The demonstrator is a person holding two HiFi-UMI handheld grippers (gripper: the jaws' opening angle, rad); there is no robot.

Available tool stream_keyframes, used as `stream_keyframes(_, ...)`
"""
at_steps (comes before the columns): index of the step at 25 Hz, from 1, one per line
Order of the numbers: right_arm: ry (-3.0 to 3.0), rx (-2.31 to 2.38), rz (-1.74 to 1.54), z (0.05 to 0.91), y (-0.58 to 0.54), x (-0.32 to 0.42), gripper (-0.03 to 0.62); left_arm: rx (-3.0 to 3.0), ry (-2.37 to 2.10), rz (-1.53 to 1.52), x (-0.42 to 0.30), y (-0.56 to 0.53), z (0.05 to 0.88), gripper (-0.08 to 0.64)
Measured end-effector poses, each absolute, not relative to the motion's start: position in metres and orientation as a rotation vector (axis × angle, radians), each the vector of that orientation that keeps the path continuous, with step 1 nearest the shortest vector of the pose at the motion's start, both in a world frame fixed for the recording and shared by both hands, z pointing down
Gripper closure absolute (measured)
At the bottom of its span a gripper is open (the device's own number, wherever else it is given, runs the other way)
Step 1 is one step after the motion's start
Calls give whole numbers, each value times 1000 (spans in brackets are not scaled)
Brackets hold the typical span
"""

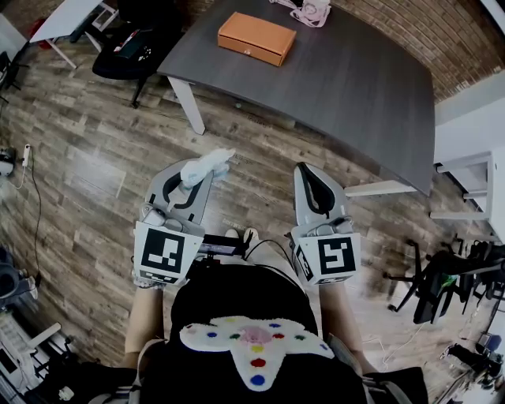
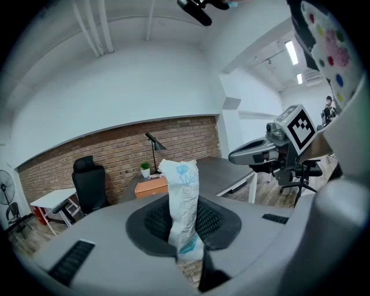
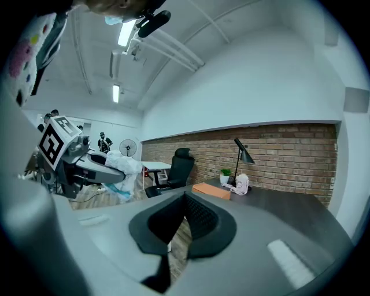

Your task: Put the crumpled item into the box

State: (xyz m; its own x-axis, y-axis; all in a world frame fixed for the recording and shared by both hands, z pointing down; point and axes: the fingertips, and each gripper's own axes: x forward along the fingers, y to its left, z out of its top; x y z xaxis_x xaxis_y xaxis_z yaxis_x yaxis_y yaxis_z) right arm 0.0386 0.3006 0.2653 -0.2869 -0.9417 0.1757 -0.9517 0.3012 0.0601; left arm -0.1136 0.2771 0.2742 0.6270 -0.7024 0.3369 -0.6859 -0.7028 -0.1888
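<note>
A crumpled white wrapper with blue print (image 1: pixel 207 166) sticks up from my left gripper (image 1: pixel 201 177), which is shut on it over the wooden floor. In the left gripper view the wrapper (image 2: pixel 184 199) stands upright, pinched between the dark pads. The orange box (image 1: pixel 256 38) lies closed at the far left of the dark table (image 1: pixel 355 87), well ahead of both grippers; it also shows as the box (image 2: pixel 151 186) and the box (image 3: pixel 211 190). My right gripper (image 1: pixel 310 175) is shut with nothing in it, level with the left one and short of the table's near edge.
A pink-and-white object (image 1: pixel 312 12) lies on the table behind the box, near a black desk lamp (image 3: pixel 243 151) and a small plant (image 3: pixel 225 175). A black office chair (image 1: pixel 130 43) and a white desk (image 1: pixel 71 16) stand far left. Dark chair frames (image 1: pixel 442 284) crowd the right.
</note>
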Motion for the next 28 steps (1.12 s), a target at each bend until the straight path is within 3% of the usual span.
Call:
stream_keyframes(14,-2325,1787,52,268,326,32,583,-2798,1206,-568,-134,297,279,503)
stream_keyframes(28,-2402,1716,40,272,258,38,583,-2741,1298,-587,-127,242,281,503)
